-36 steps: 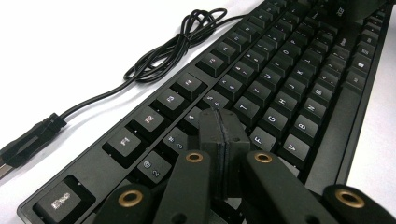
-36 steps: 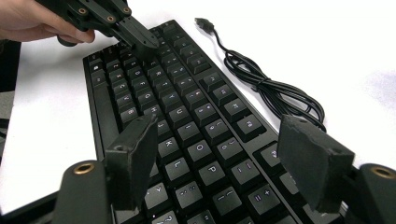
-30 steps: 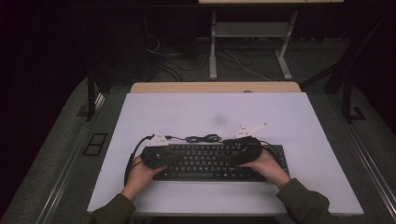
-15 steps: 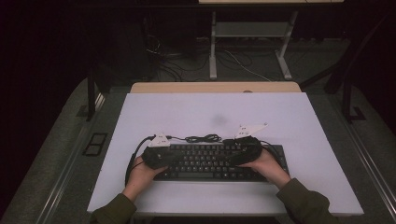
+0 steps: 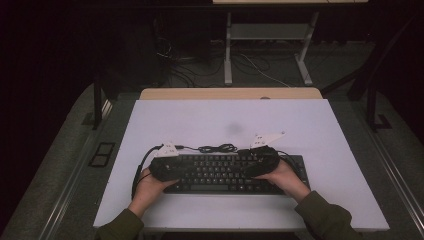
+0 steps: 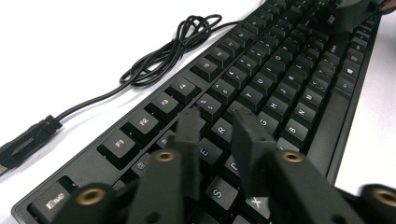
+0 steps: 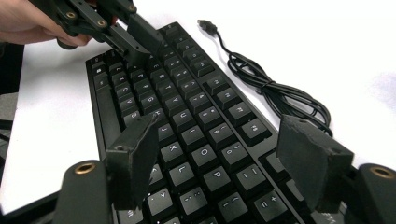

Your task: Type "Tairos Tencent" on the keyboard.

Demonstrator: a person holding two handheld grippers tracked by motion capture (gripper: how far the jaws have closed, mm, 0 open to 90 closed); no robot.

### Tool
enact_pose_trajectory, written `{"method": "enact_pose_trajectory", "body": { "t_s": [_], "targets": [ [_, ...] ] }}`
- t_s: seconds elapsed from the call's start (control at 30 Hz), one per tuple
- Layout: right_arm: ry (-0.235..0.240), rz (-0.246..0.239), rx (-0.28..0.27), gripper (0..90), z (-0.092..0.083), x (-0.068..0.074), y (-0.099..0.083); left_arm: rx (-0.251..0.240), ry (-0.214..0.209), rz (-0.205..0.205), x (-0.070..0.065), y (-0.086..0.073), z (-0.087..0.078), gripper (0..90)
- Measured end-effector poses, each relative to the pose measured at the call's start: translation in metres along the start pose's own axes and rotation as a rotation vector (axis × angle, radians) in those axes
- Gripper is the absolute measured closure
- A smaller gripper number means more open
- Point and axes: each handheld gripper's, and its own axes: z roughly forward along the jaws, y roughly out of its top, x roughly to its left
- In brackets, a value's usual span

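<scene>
Left gripper (image 6: 217, 123), held over the left end of the black keyboard (image 5: 225, 172), has just been opening its jaws; they stand slightly parted above the letter keys (image 6: 222, 130) with nothing between them. Right gripper (image 7: 224, 149) hovers over the keyboard's right half, jaws spread wide and empty. Both rest near the front of the white table (image 5: 300, 125); the keyboard's coiled cable (image 5: 217, 148) lies just behind it.

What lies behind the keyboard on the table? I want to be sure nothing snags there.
Behind the keyboard its own black cable lies bundled on the white table, its plug loose. The grippers and hands cover the keyboard's ends, so the cable's join is hidden.
</scene>
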Motion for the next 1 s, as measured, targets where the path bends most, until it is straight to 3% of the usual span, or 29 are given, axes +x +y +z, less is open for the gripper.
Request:
{"method": "enact_pose_trajectory", "body": {
  "t_s": [0.27, 0.43, 0.63, 1.0],
  "targets": [
    [0.011, 0.014, -0.005, 31.5, 0.005, 0.003, 0.006, -0.003, -0.003, -0.002, -0.003, 0.0, -0.003, 50.0],
    [0.018, 0.017, -0.013, 37.5, 0.007, 0.003, 0.008, 0.005, 0.005, -0.007, -0.004, -0.001, -0.003, 38.5],
    [0.01, 0.018, -0.023, 45.4, 0.01, 0.006, 0.011, -0.001, 0.01, -0.001, -0.005, 0.0, -0.003, 35.4],
    [0.061, -0.002, -0.003, 72.0, 0.022, 0.013, 0.016, -0.009, 0.024, -0.004, -0.005, -0.001, -0.004, 26.1]
  ]
}}
